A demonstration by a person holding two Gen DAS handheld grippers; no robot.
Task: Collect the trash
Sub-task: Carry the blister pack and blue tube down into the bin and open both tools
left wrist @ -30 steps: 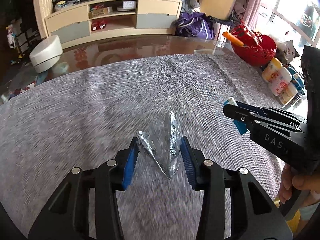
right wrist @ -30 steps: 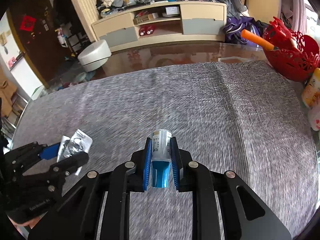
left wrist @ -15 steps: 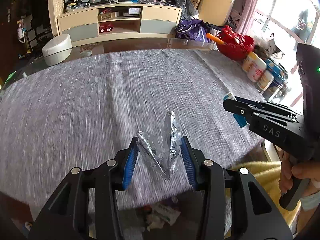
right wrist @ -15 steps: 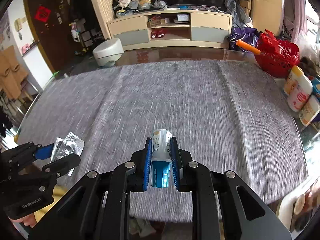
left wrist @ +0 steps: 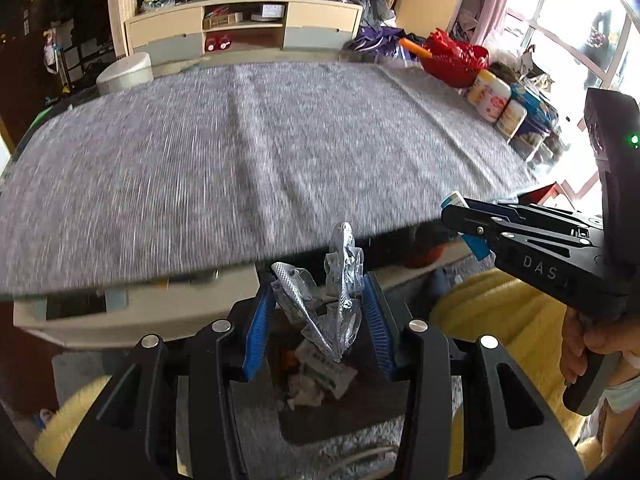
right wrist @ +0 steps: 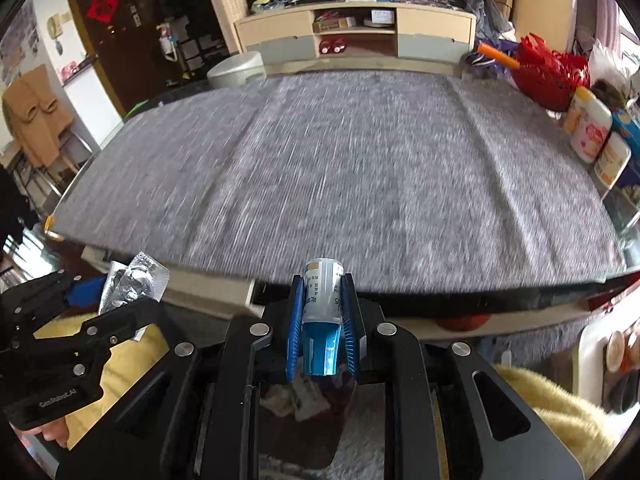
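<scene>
My left gripper point(left wrist: 318, 304) is shut on a crumpled silver foil blister pack point(left wrist: 332, 300) and holds it off the near edge of the grey-clothed table point(left wrist: 256, 152), above a dark bin with paper trash point(left wrist: 320, 376). My right gripper point(right wrist: 322, 300) is shut on a small white and blue bottle point(right wrist: 322, 308), also past the table edge. The left gripper with the foil pack point(right wrist: 132, 284) shows at the left of the right wrist view. The right gripper point(left wrist: 464, 216) shows at the right of the left wrist view.
A red basket point(left wrist: 456, 60) and several white and yellow jars point(left wrist: 492, 96) stand at the table's right end. A yellow fluffy cloth point(left wrist: 492, 312) lies below. A cream cabinet point(left wrist: 244, 28) and a white stool point(left wrist: 124, 72) stand beyond the table.
Both grippers have pulled back and lifted from over the table to beyond its near edge, each still holding its item. The bin with trash has come into view below.
</scene>
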